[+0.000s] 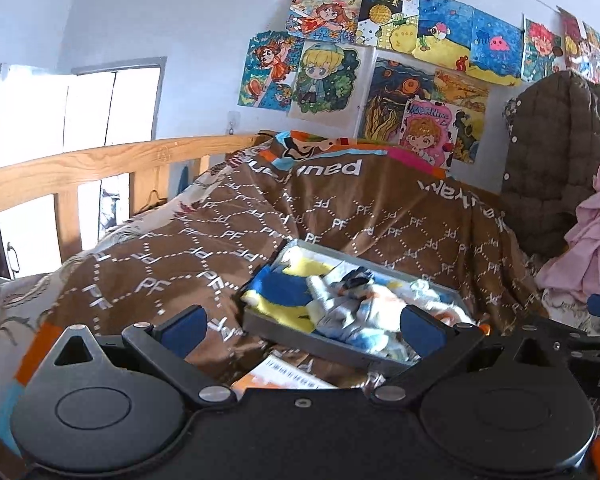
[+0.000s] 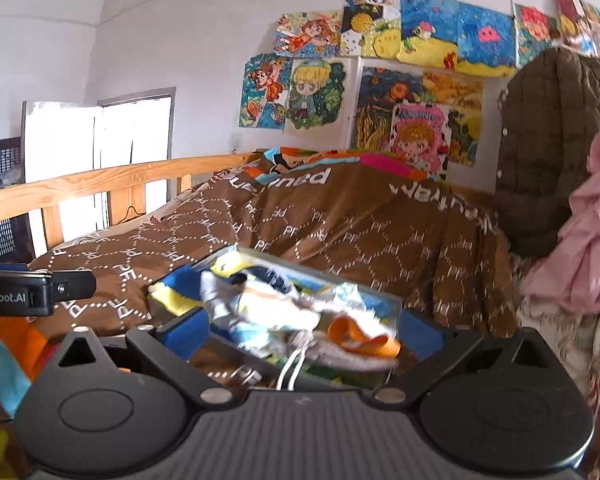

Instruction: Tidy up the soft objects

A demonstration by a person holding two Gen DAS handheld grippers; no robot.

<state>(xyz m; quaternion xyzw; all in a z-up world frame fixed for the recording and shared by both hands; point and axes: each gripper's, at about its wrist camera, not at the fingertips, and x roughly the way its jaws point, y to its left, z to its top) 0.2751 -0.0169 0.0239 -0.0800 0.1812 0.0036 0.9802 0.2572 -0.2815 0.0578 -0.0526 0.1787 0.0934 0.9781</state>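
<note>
Jaws of both grippers, left and right, spread wide and empty, framing at lower centre a grey tray heaped with socks, resting on a brown blanket over the bed, drawings upper right.

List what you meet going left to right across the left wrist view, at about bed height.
Bright doorway → light wooden bed rail → brown PF-patterned blanket → grey tray of mixed soft fabric items → dark brown quilted jacket → pink ruffled garment.
</note>
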